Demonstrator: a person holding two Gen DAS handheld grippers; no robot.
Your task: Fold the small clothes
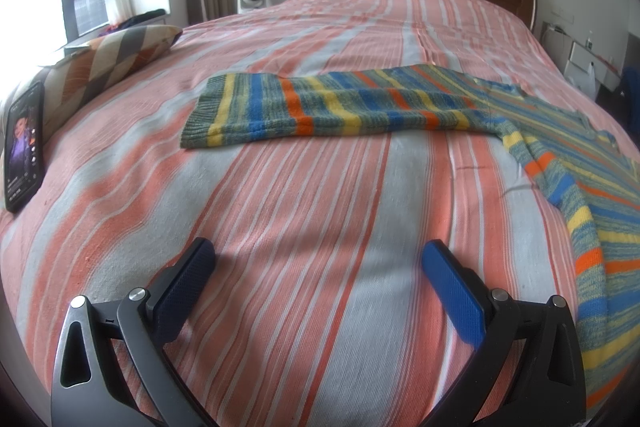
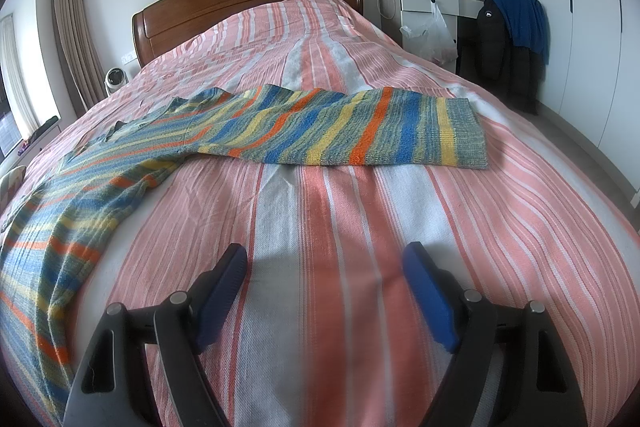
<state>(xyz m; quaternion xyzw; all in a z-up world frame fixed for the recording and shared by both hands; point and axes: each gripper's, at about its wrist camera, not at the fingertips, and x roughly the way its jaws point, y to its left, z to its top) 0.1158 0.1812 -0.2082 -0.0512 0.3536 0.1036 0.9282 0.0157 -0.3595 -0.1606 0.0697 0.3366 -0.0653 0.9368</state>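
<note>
A phone (image 1: 25,147) is seen propped against a pillow (image 1: 108,63) at the bed's left edge. The left gripper (image 1: 318,263) is held released above the striped bedspread (image 1: 320,195), nothing between its jaws. The striped sweater (image 2: 280,127) is spread flat across the bed with both sleeves laid out. The right gripper (image 2: 324,267) is likewise held released and empty.

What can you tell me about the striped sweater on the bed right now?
The sweater is a knit in grey-green with blue, yellow and orange stripes and ribbed cuffs. It lies flat and unfolded on the striped bedspread, both sleeves spread sideways, one in each wrist view, the body running toward the near edge. Nothing rests on it. Both grippers are open and clear of it.
</note>
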